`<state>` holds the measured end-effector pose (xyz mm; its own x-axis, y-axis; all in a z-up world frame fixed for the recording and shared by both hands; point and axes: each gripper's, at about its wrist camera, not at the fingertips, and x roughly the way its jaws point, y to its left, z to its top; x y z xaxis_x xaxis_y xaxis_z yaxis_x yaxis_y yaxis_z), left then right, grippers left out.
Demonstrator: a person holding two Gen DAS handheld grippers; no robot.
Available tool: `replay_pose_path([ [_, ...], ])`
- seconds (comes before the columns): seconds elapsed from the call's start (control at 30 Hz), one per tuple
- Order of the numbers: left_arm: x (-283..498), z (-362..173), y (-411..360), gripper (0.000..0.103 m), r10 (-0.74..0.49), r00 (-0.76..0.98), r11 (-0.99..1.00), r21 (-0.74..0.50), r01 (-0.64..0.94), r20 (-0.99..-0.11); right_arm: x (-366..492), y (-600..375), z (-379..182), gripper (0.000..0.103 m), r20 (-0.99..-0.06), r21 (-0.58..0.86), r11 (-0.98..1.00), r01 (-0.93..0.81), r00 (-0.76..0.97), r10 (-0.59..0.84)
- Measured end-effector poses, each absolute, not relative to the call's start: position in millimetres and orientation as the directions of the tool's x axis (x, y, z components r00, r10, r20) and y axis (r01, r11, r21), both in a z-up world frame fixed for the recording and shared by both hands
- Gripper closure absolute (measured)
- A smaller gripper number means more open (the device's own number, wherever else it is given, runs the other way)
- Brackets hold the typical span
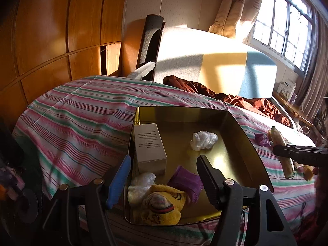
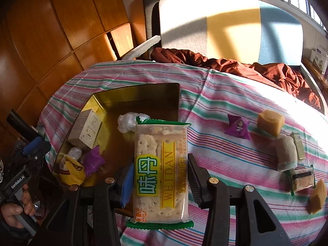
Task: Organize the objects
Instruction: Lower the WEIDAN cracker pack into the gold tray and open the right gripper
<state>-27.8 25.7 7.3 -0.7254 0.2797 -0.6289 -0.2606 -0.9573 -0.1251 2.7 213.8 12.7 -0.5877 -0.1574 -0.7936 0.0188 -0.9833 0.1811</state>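
A gold metal tin [image 1: 235, 127] sits on the striped bedspread and holds a white box [image 1: 148, 147], a crumpled clear wrapper [image 1: 203, 140], a purple packet [image 1: 187, 180] and a yellow cloth toy [image 1: 164, 205]. My left gripper [image 1: 164, 176] is open and empty over the tin's near end. My right gripper [image 2: 160, 178] is shut on a WEIDAN cracker packet [image 2: 161, 170], held above the bed beside the tin's [image 2: 127, 95] right edge. The packet [image 1: 281, 151] and right gripper also show at the right of the left wrist view.
Loose on the bedspread [image 2: 225, 94] to the right lie a purple candy packet [image 2: 237, 127], two tan blocks [image 2: 270, 122], a grey pouch [image 2: 287, 153] and a small snack packet [image 2: 303, 179]. A brown blanket [image 2: 256, 67] lies by the headboard. Wooden wardrobes [image 1: 51, 30] stand left.
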Motion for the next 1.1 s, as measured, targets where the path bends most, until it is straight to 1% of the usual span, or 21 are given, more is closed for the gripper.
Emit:
replay_pose_path([
  [0.13, -28.2, 5.8, 13.9, 0.036, 0.273, -0.727, -0.961, -0.138, -0.24, -0.63, -23.7, 170.9, -11.4, 0.056, -0.825, 0.169, -0.982, 0.083, -0.534, -0.187],
  [0.23, -28.3, 2.7, 8.1, 0.035, 0.27, -0.722, -0.962, -0.143, -0.233, -0.637, -37.7, 152.4, -35.1, 0.056, -0.863, 0.134, -0.988, 0.074, -0.482, -0.153],
  [0.4, -28.7, -2.7, 0.2, 0.034, 0.266, -0.717, -0.964, -0.157, -0.217, -0.644, -38.5, 133.6, -58.9, 0.056, -0.89, 0.15, -0.983, 0.104, -0.418, -0.18],
  [0.43, -29.0, -3.6, -0.5, 0.034, 0.265, -0.717, -0.964, -0.158, -0.214, -0.645, -38.0, 132.2, -61.5, 0.054, -0.891, 0.154, -0.982, 0.113, -0.413, -0.188],
  [0.47, -29.4, -4.3, -0.5, 0.034, 0.264, -0.716, -0.964, -0.159, -0.212, -0.646, -36.5, 130.7, -62.6, 0.049, -0.891, 0.158, -0.98, 0.123, -0.411, -0.195],
  [0.5, -29.7, -5.1, -0.3, 0.034, 0.264, -0.715, -0.964, -0.16, -0.211, -0.648, -35.5, 130.0, -63.5, 0.046, -0.889, 0.161, -0.978, 0.131, -0.411, -0.201],
  [0.57, -30.4, -6.3, 0.1, 0.031, 0.263, -0.712, -0.964, -0.16, -0.211, -0.651, -32.4, 129.5, -62.6, 0.025, -0.885, 0.154, -0.978, 0.141, -0.421, -0.2],
  [0.6, -30.0, -6.6, 0.9, 0.03, 0.263, -0.711, -0.964, -0.159, -0.211, -0.652, -30.7, 129.7, -61.1, 0.021, -0.881, 0.15, -0.978, 0.145, -0.43, -0.199],
  [0.87, -27.2, -6.2, 9.8, 0.029, 0.253, -0.711, -0.966, -0.131, -0.224, -0.656, -14.9, 141.7, -36.2, 0.02, -0.835, 0.136, -0.98, 0.143, -0.517, -0.191],
  [1.1, -22.1, -1.9, 21.9, 0.028, 0.258, -0.712, -0.961, -0.1, -0.257, -0.653, 3.3, 183.0, -9.8, 0.02, -0.794, 0.102, -0.993, 0.066, -0.596, -0.122],
])
